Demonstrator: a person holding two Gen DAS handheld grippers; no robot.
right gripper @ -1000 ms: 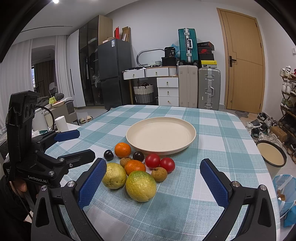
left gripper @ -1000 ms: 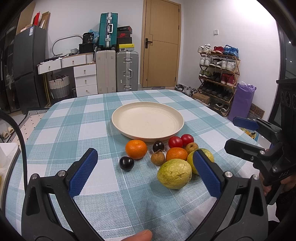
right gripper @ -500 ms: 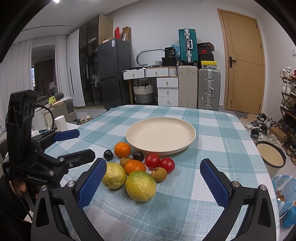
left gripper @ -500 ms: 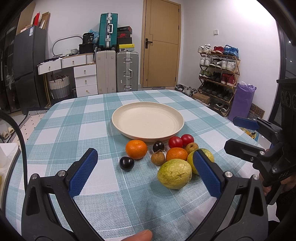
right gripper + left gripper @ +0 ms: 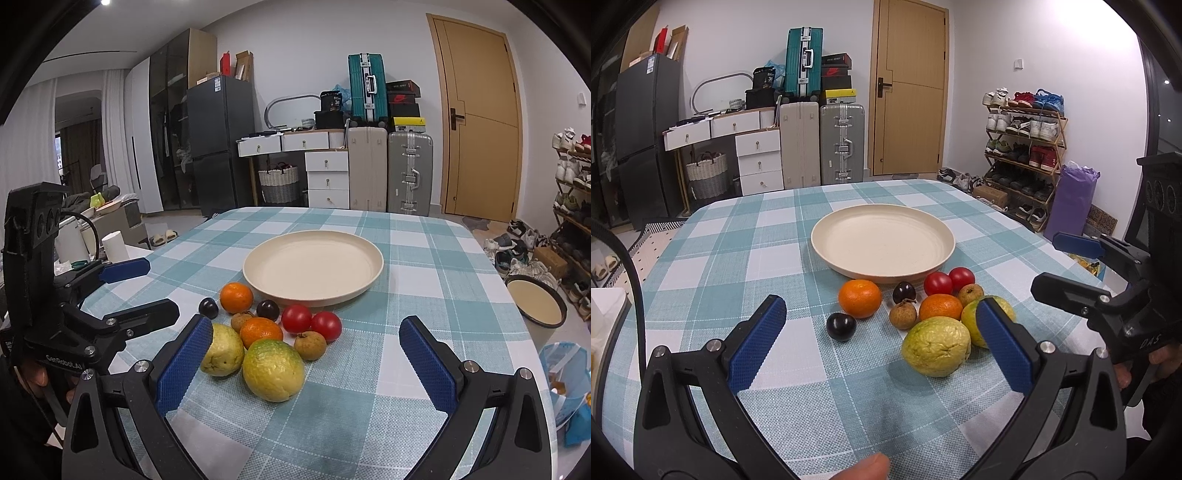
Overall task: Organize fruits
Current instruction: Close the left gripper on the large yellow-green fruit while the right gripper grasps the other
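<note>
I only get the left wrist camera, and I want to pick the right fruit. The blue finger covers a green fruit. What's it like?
Observer: In the right wrist view that green fruit shows whole: round, bumpy, green fading to yellow.
Operator: Anything past the table's right edge?
Observer: A dark-rimmed round basin sits low beside the table.
Operator: And on the left?
Observer: A white roll stands upright there.

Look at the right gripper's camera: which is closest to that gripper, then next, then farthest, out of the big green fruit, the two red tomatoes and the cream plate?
1. big green fruit: nearest, on the cloth just ahead of the right gripper, toward its left finger.
2. two red tomatoes: farther back, side by side, near the middle.
3. cream plate: farthest, behind all the fruit.
</note>
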